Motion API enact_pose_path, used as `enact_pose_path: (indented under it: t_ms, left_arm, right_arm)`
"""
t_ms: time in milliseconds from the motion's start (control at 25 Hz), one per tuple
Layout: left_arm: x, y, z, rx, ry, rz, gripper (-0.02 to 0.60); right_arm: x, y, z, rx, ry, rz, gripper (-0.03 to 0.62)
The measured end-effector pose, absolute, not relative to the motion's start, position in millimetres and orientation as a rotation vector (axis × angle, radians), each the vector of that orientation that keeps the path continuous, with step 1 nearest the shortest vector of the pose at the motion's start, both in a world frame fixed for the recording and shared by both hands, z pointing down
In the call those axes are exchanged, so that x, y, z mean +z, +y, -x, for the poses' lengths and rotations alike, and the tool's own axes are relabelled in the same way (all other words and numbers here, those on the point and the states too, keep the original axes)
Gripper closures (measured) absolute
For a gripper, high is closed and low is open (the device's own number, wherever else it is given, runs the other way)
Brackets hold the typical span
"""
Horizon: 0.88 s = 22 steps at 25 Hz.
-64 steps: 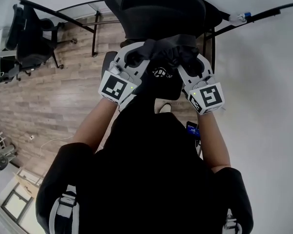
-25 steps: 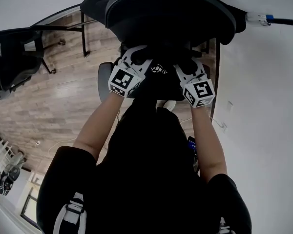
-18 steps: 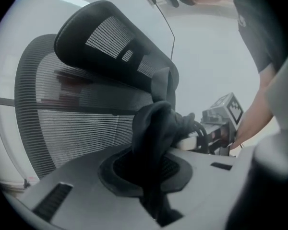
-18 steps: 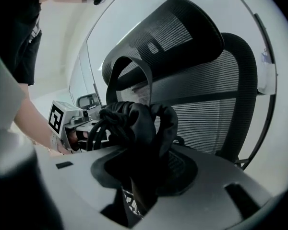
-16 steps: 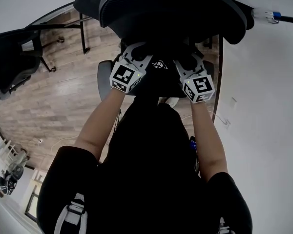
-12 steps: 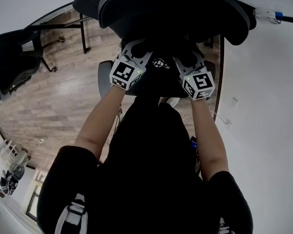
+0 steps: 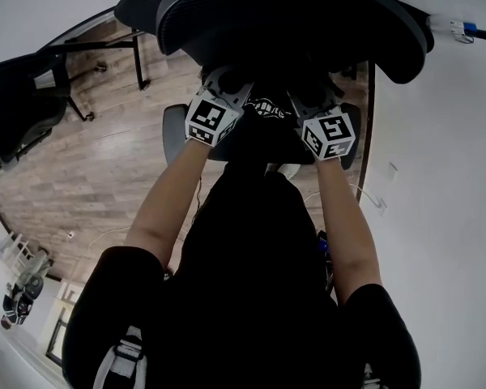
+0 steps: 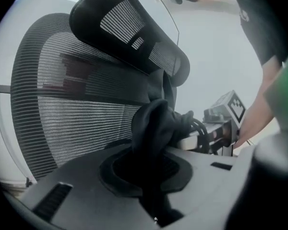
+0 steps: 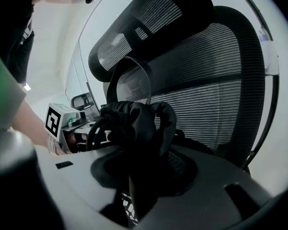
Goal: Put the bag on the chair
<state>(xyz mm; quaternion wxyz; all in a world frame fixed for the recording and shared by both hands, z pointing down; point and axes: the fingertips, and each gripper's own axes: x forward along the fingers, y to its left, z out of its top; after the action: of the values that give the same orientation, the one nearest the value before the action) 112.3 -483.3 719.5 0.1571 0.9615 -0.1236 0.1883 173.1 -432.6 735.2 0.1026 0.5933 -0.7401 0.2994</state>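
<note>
A black bag [image 7: 263,124] hangs between my two grippers, directly in front of a black mesh office chair [image 7: 292,14]. My left gripper [image 7: 220,104] is shut on a bunch of the bag's fabric [image 8: 156,126]. My right gripper [image 9: 137,152] is shut on another bunch of the bag's fabric [image 9: 134,121] with a strap loop. The chair's mesh back [image 8: 57,109] and headrest [image 8: 129,28] fill the left gripper view. The same back [image 9: 206,90] rises close behind the bag in the right gripper view. Both sets of fingertips are buried in fabric, and the headrest hides the chair's seat from above.
A second black chair [image 7: 20,96] stands at the left on the wooden floor [image 7: 89,177]. Black desk legs [image 7: 138,55] are behind it. A white wall [image 7: 437,177] with a cable plug [image 7: 458,29] runs along the right. My dark torso fills the lower head view.
Both grippers have carried the bag forward, closer to the chair back. The headrest now looms larger and overlaps their tips. Both grips are unchanged.
</note>
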Motion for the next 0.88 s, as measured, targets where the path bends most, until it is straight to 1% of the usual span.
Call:
enact_pose_path:
  t_ms: [560, 720, 880]
  left_arm:
    - [778, -480, -118, 0.652, -0.345, -2.723, 0.537]
    - [791, -477, -113, 0.662, -0.373, -2.694, 0.537]
    - [800, -477, -112, 0.665, -0.4, -2.673, 0.535]
  right_arm:
    - [791, -427, -178, 1.022, -2.108, -1.737, 0.44]
    - [805, -424, -174, 1.071, -2.104, -1.716, 0.433]
    - [813, -422, -172, 1.099, -2.114, -1.708, 0.411]
